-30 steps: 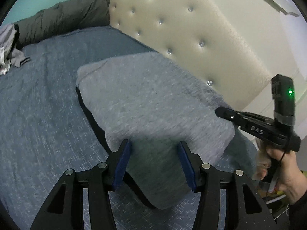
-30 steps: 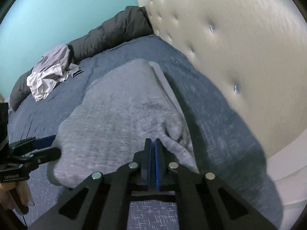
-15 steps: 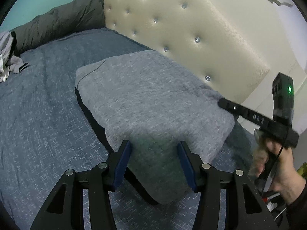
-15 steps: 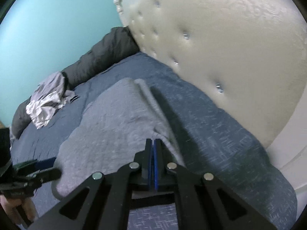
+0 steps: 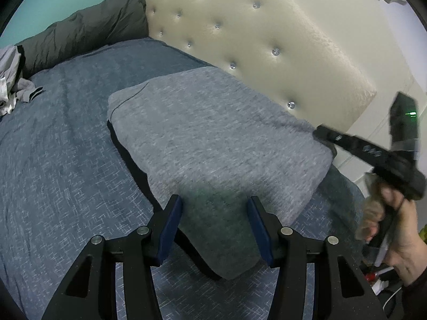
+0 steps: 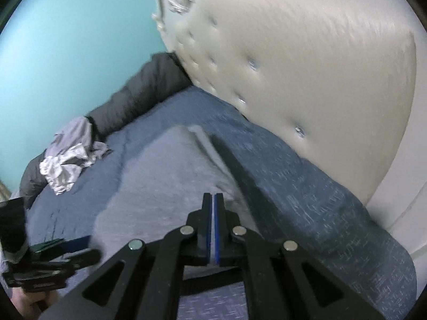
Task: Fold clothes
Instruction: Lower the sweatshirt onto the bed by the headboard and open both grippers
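Two sets of jaws are mine: my left gripper (image 5: 214, 220) stands about half open, its blue pads astride the near corner of the folded grey garment (image 5: 213, 138) without pressing it; my right gripper (image 6: 212, 214) has its jaws fully closed, and I cannot tell whether any cloth is pinched at the garment's edge. That garment lies flat on the blue bed cover (image 5: 58, 160), near the cream tufted headboard (image 5: 267, 37). Farther off, crumpled pale clothes (image 6: 66, 165) rest against a dark grey bolster (image 5: 80, 37).
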Demonstrator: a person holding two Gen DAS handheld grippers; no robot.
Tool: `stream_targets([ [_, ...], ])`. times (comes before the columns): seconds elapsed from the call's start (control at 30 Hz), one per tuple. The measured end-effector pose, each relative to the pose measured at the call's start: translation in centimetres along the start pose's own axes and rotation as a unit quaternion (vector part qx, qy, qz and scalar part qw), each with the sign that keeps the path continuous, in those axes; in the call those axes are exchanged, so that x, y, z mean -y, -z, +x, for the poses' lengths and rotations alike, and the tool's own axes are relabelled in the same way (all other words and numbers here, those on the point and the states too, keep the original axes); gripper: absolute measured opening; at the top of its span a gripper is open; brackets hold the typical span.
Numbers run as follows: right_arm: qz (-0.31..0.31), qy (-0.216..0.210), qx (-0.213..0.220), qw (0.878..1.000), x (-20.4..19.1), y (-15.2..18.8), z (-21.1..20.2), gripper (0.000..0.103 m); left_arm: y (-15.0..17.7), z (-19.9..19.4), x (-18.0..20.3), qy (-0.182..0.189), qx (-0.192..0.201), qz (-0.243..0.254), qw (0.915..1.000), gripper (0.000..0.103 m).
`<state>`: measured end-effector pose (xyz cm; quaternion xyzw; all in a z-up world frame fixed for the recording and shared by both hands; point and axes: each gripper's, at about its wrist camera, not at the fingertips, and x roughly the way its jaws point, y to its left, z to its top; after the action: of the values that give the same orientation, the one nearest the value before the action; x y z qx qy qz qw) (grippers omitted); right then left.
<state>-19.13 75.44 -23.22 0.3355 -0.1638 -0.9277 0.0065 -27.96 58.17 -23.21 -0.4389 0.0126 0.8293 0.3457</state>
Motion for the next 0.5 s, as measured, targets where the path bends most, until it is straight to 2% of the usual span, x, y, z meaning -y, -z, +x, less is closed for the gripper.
stream_targets([
  [0.07, -0.021, -0.004, -0.005, 1.0, -0.9, 0.7, 0.2, 0.0, 0.1, 0.1, 0.1, -0.001, 0.0, 0.0, 1.0, 0.055],
  [0.17, -0.049, 0.009, -0.037, 0.998, -1.6, 2.0, 2.0, 0.0, 0.3, 0.2, 0.1, 0.001, 0.0, -0.006, 1.0, 0.055],
  [0.33, 0.048, -0.014, -0.041, 0.998, 1.3, 3.6, 3.5, 0.0, 0.6, 0.5, -0.1, 0.004, 0.002, -0.016, 0.9999, 0.055],
  [0.5, 0.051, 0.009, -0.045, 0.998, 1.0, 3.7, 3.6, 0.0, 0.6, 0.9, 0.3, -0.01, 0.003, -0.005, 0.9999, 0.055],
])
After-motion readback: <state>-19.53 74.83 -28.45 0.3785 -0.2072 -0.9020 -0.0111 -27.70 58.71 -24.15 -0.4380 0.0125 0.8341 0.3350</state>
